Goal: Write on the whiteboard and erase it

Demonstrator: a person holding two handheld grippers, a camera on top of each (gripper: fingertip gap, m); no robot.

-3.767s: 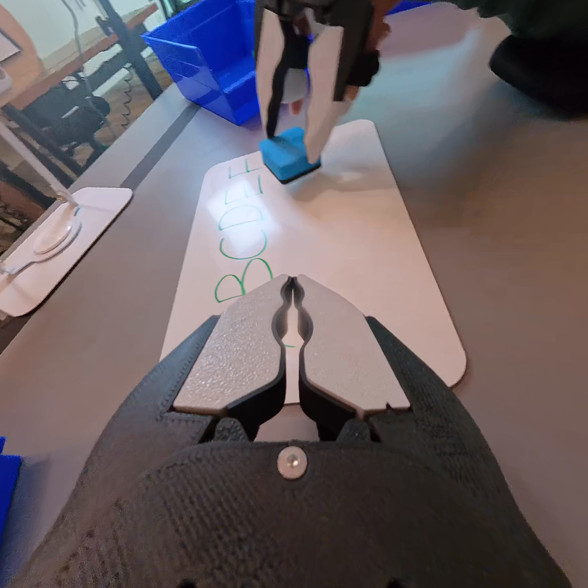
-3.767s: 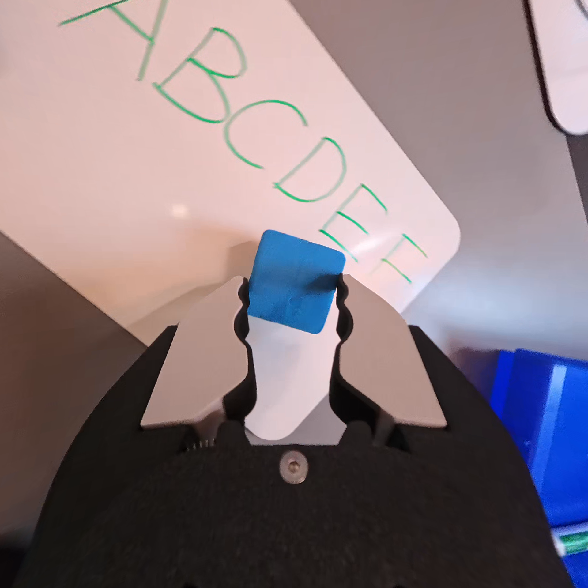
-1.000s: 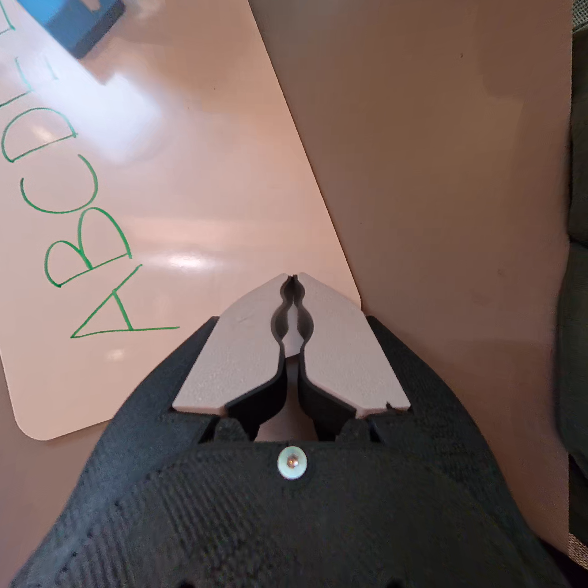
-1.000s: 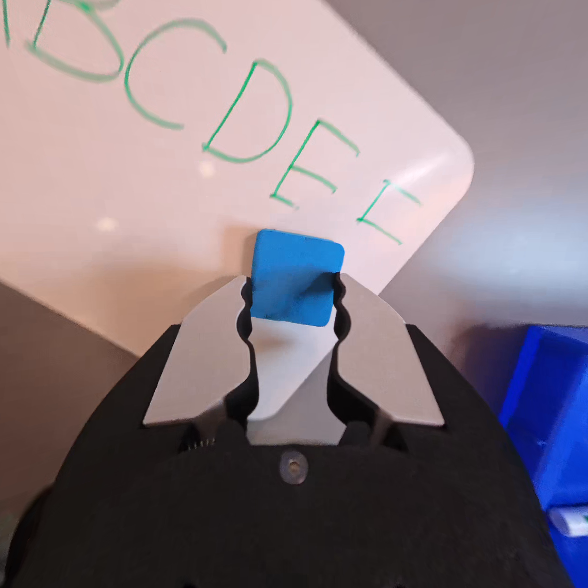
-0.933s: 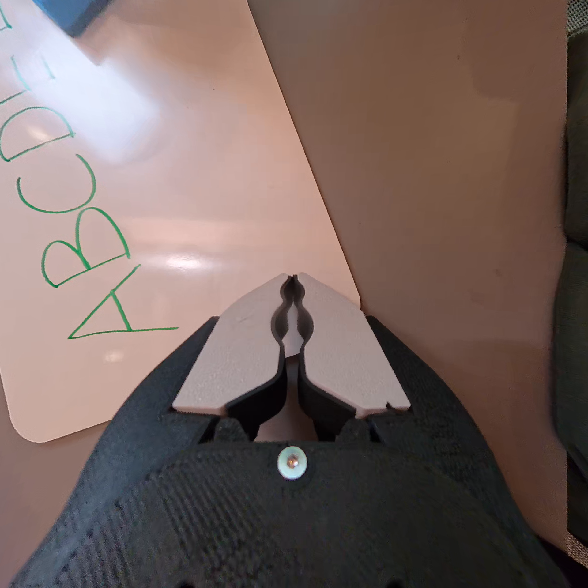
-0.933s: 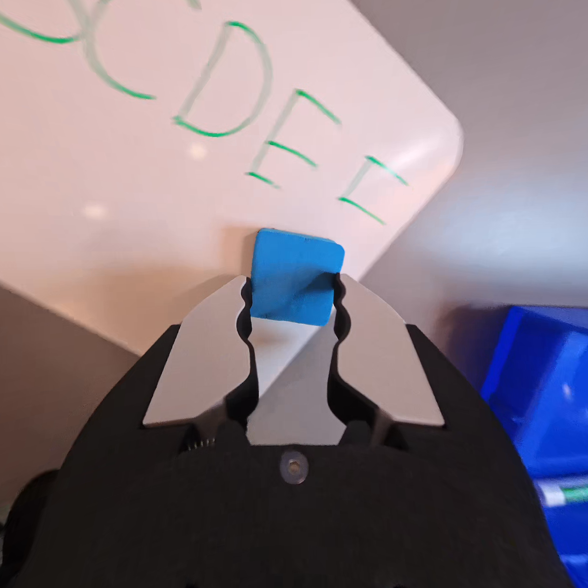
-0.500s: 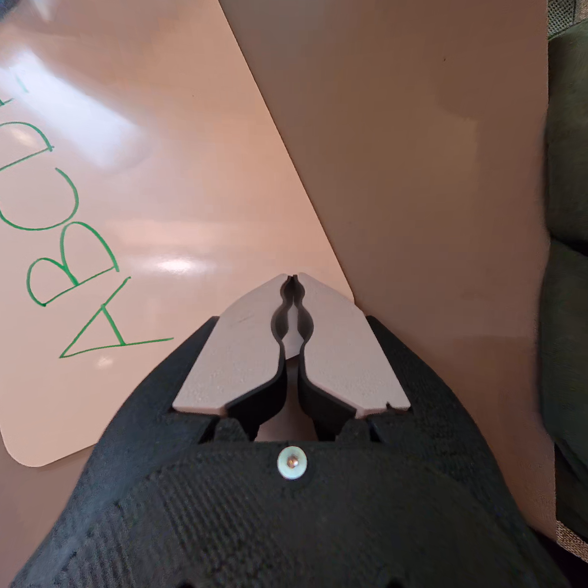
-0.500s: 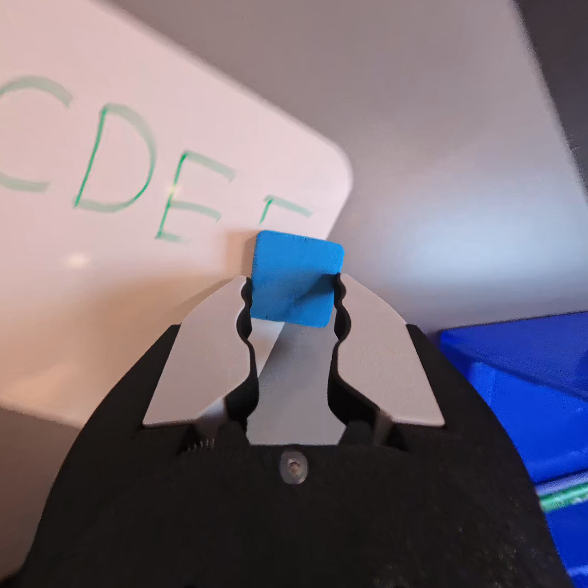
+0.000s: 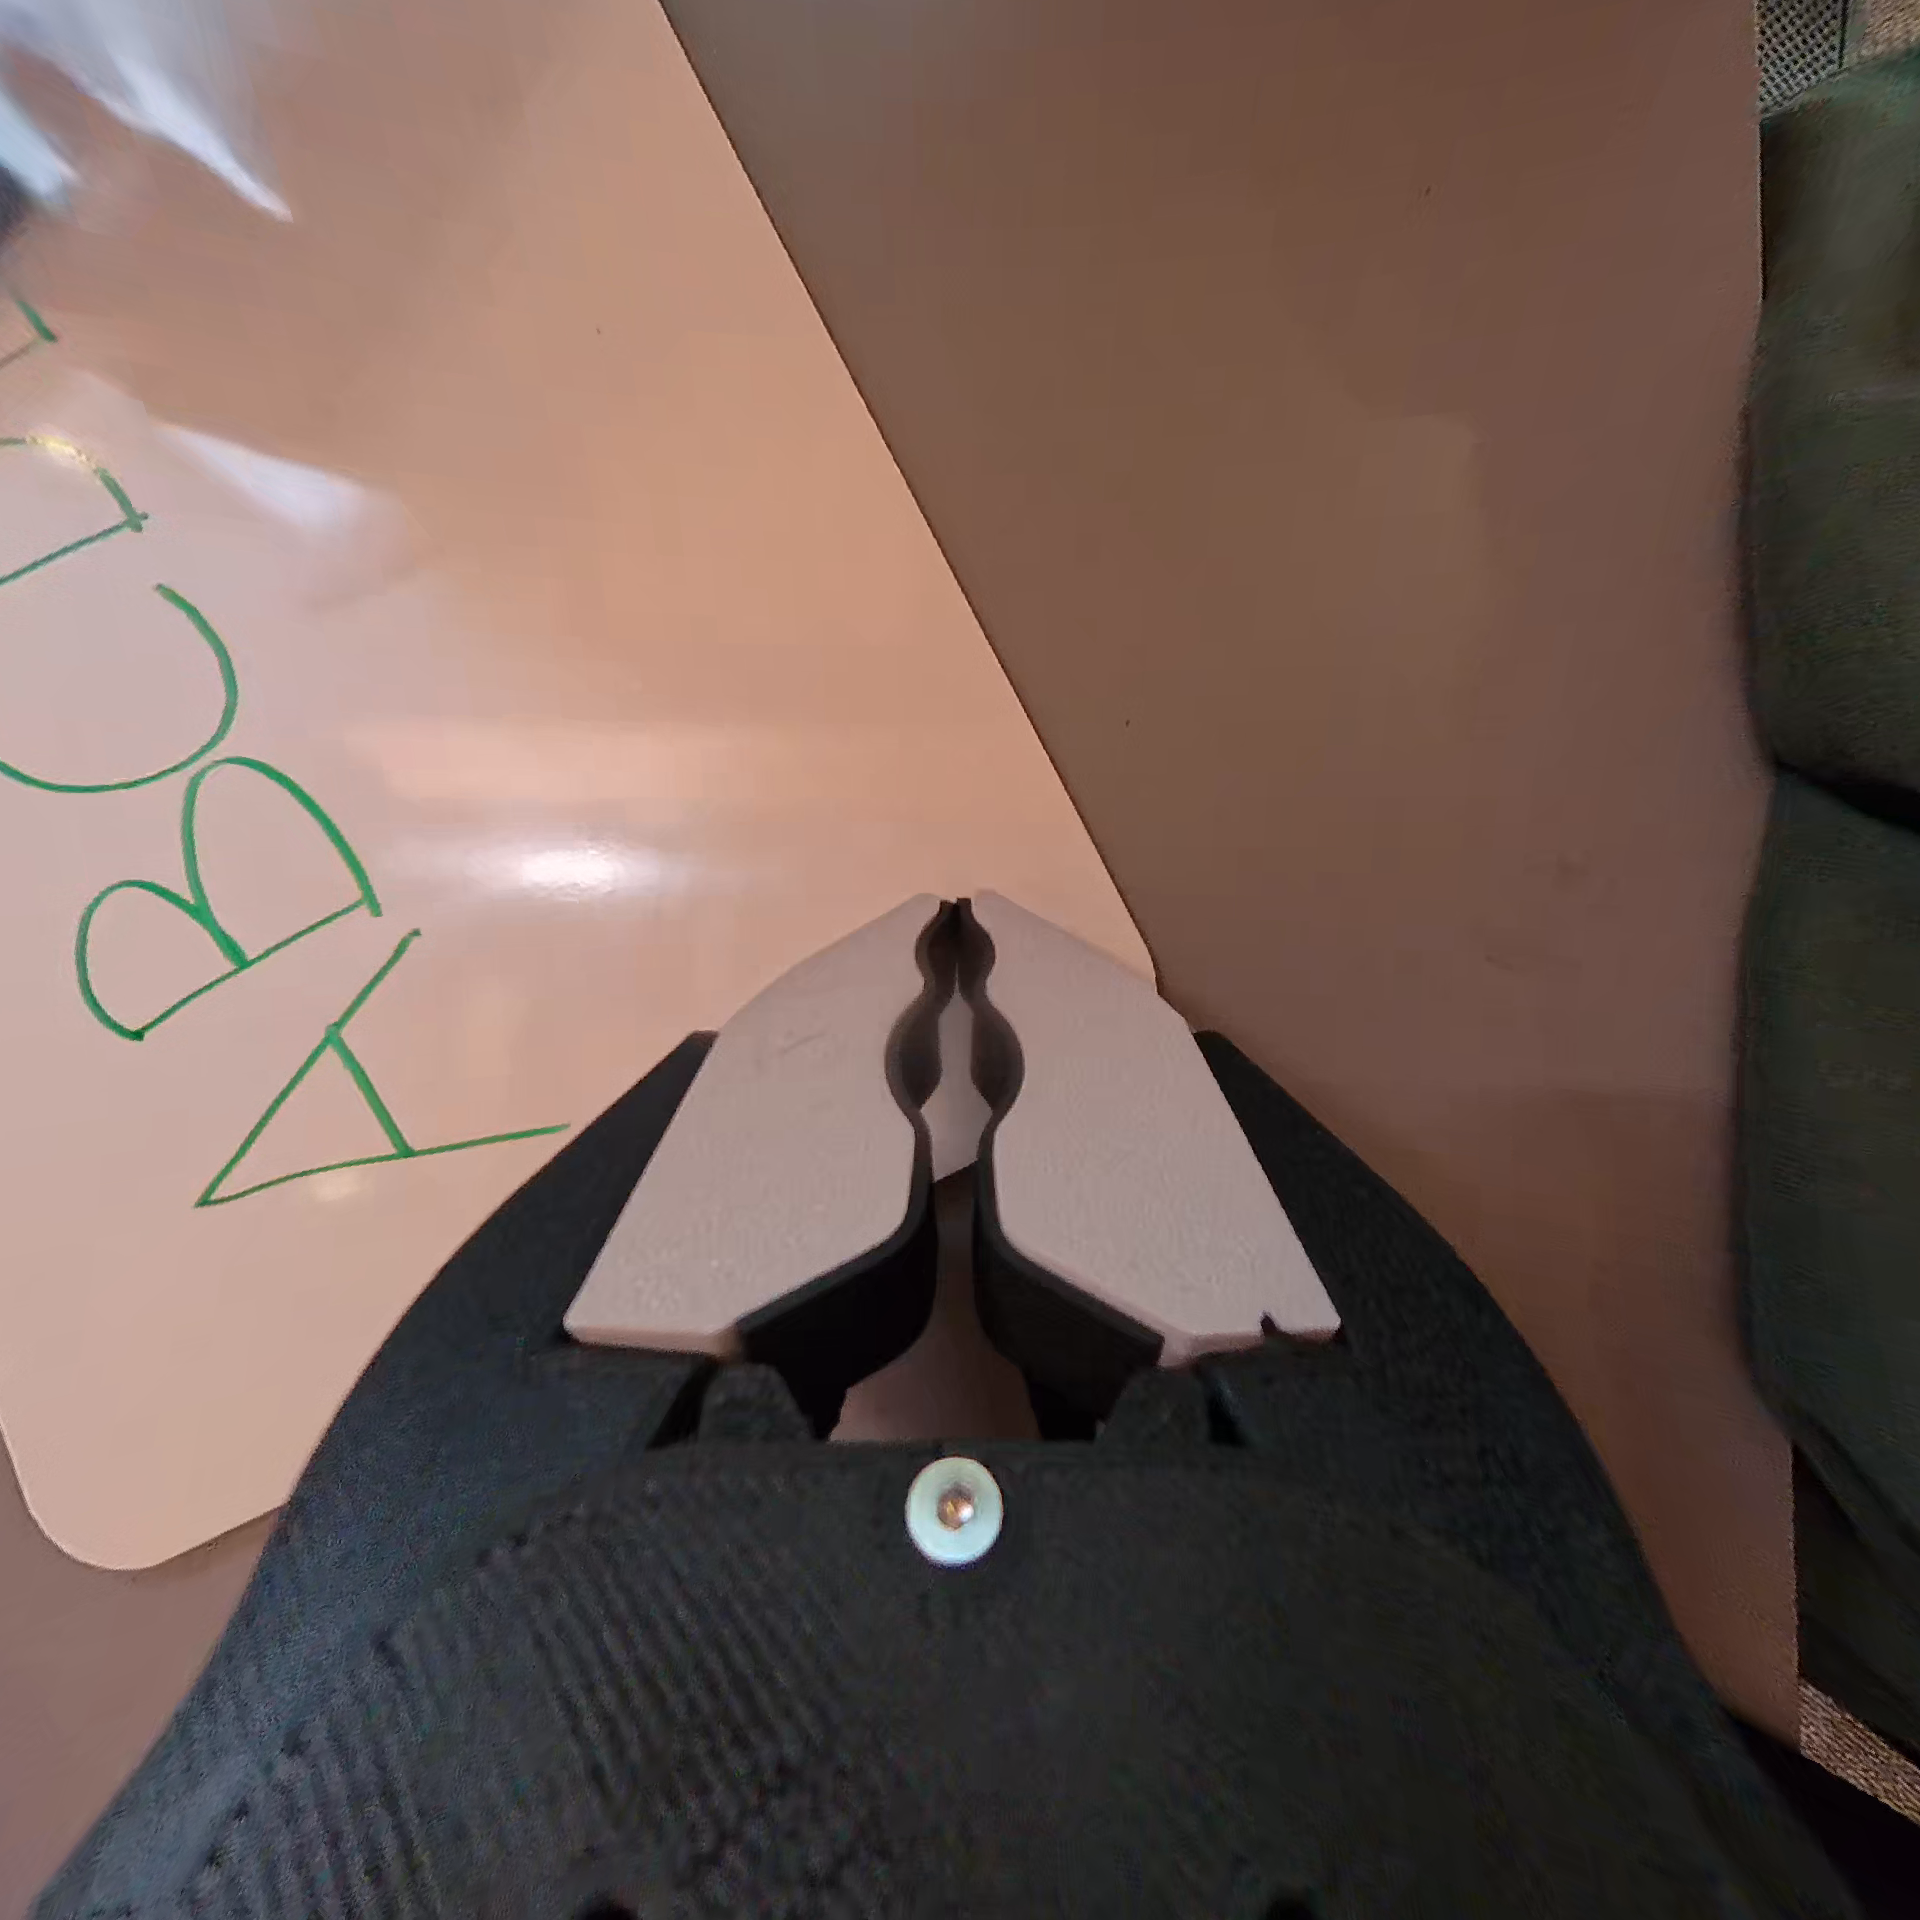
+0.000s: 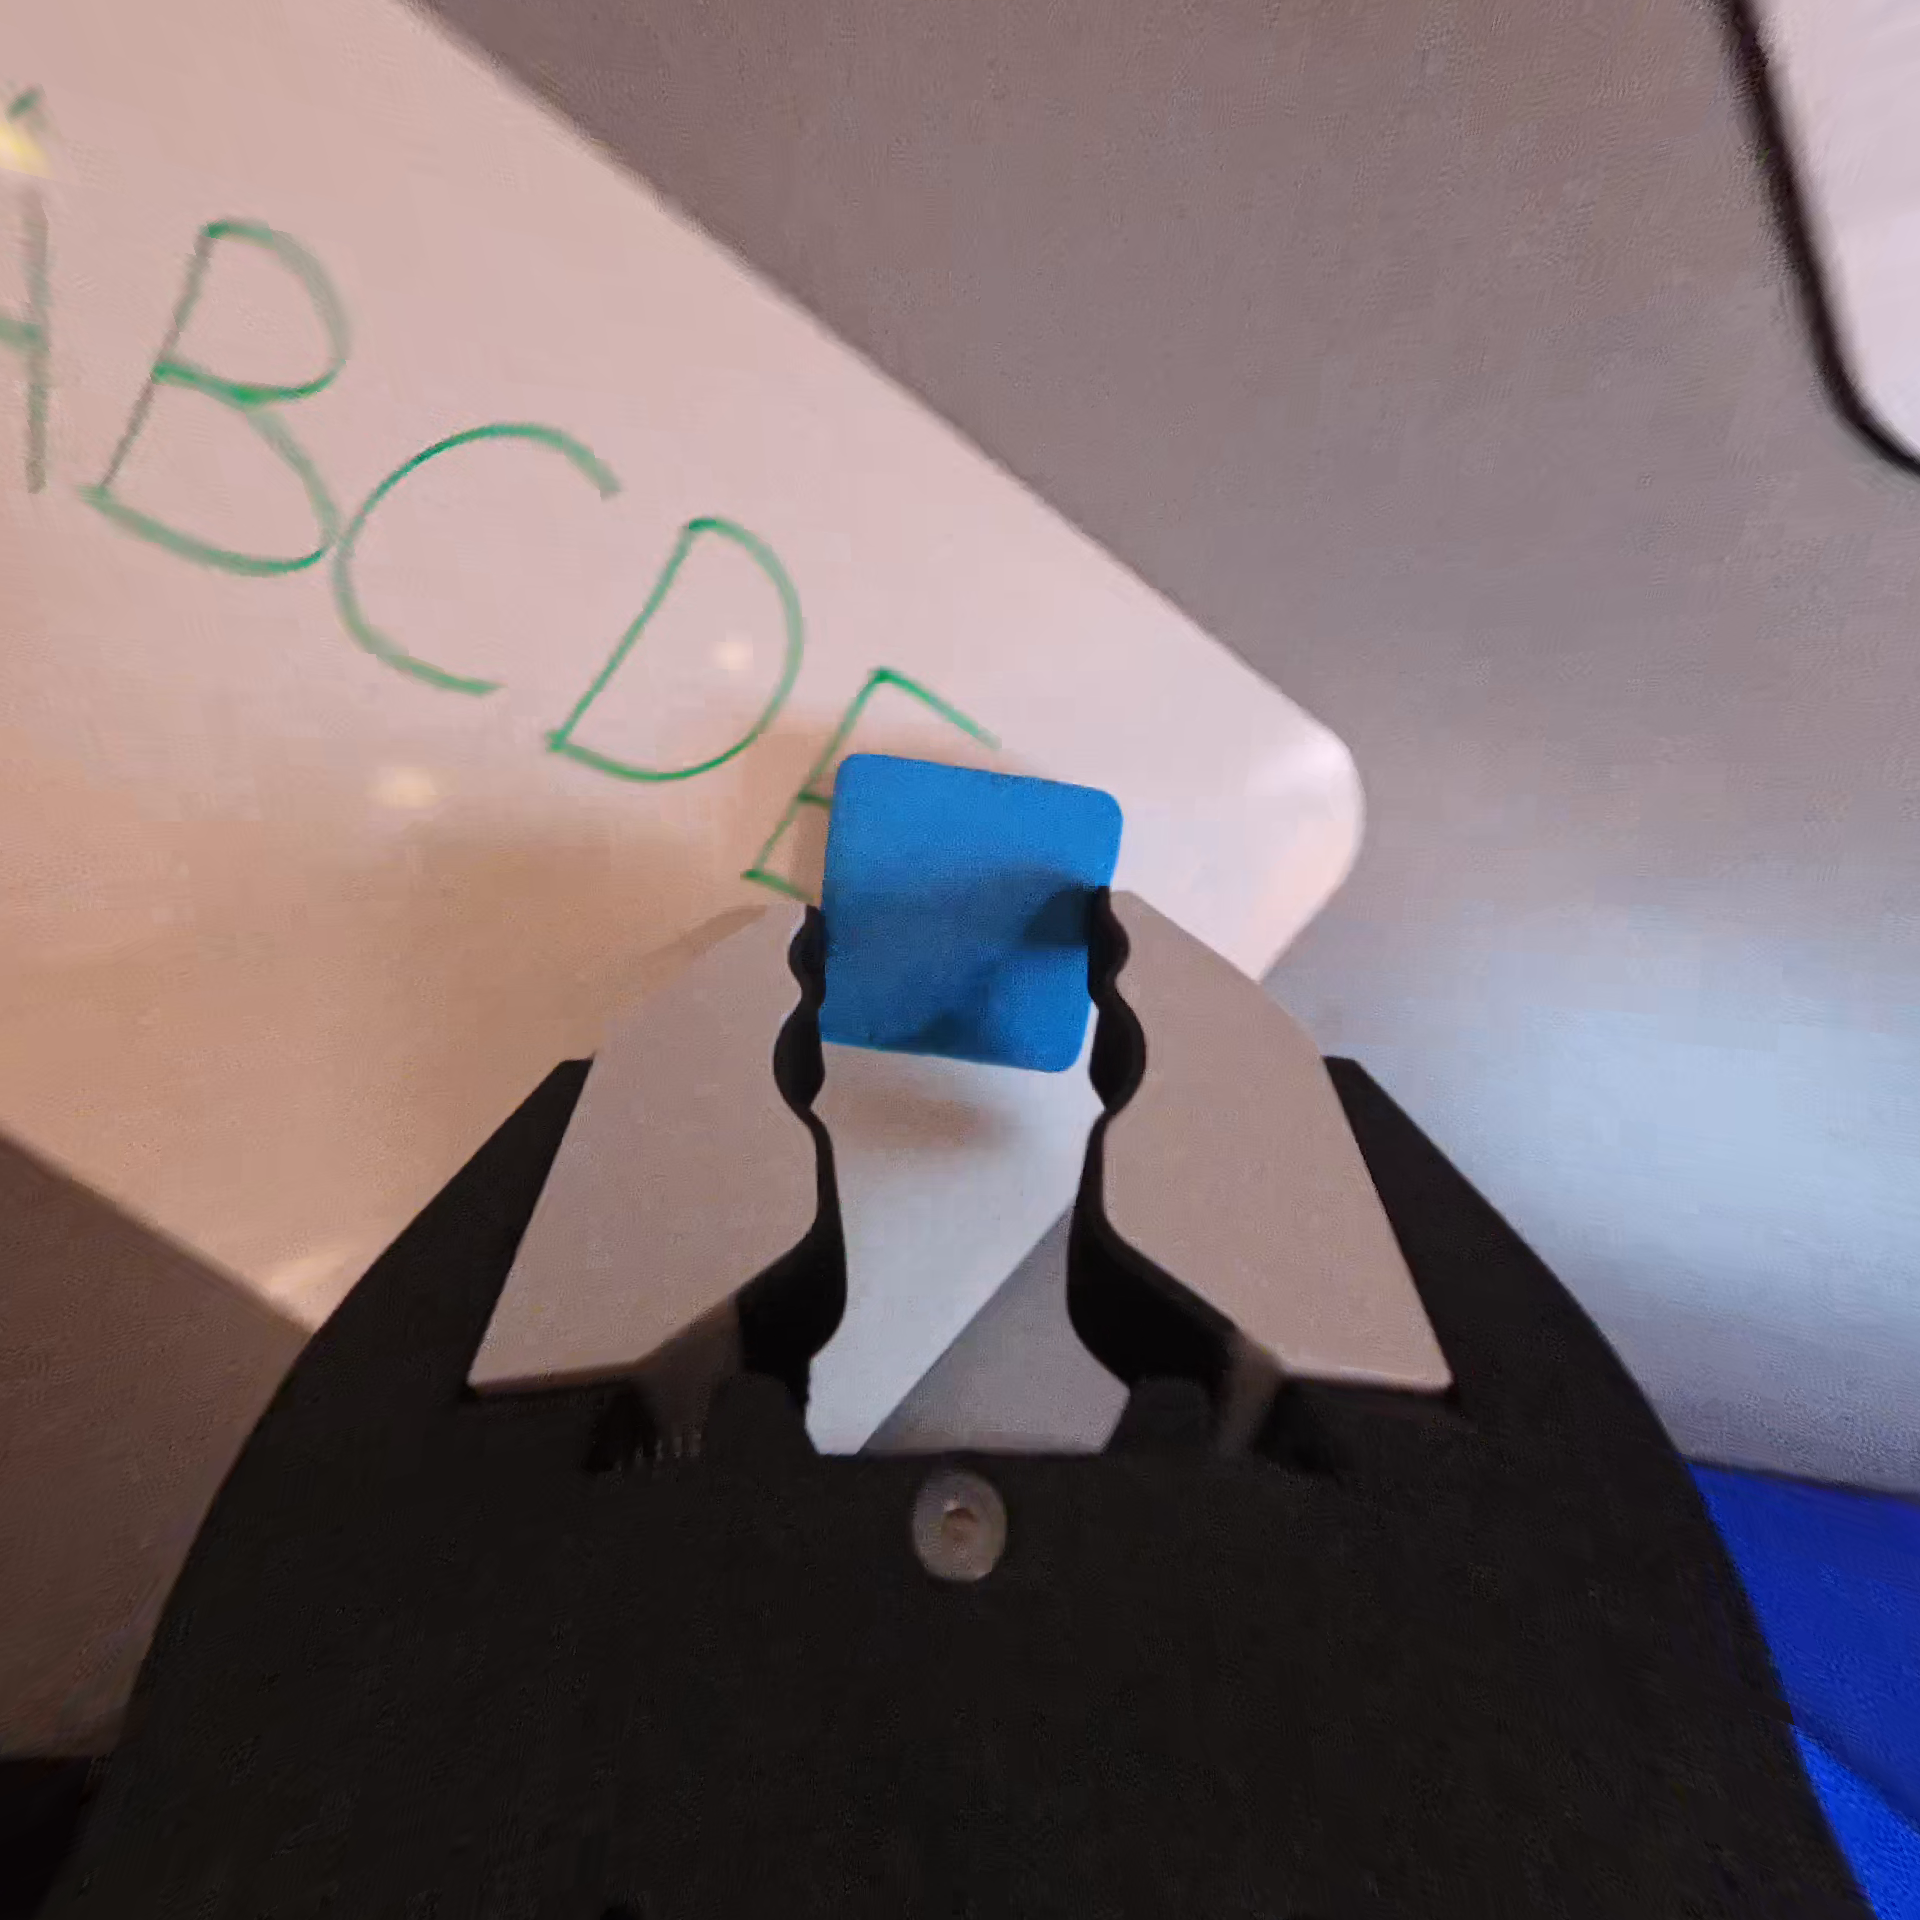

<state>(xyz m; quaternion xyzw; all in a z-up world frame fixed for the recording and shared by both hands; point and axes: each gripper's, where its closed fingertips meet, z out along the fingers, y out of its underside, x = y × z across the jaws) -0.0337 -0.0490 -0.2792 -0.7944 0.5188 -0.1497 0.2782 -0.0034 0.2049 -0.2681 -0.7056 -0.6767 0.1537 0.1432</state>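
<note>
**A:** Where does the writing lie from the eraser?

**B:** The white, glossy, round-cornered whiteboard (image 10: 436, 935) lies flat on the grey desk (image 10: 1351, 416). Its row of green marker letters (image 10: 468, 540) runs diagonally in the right wrist view, from the upper left of the frame down toward the centre. The small blue square foam eraser (image 10: 966, 914) sits at the lower right end of that row and covers part of the last letter that shows. Everything not yet wiped lies up and to the left of it, along the row's long axis.

**A:** And the corner beyond it?

**B:** To the right of the eraser the board looks bare as far as its rounded corner.

**A:** Who holds the eraser?

**B:** The right tool (image 10: 956, 966) pinches it, one grey finger on each side edge. Whether its underside presses on the board I cannot tell.

**A:** The other tool?

**B:** The left tool (image 9: 956, 909) has its fingers pressed together on nothing. It hangs above the board's opposite end, at the lower centre of its own frame, with the first letters at the left of that frame. The right one is plainly nearer the work.

**A:** So the coming move?

**B:** I judge it a sweep up-left along the row. A bright blue plastic bin (image 10: 1829, 1621) shows at the lower right edge, away from that path.
</note>
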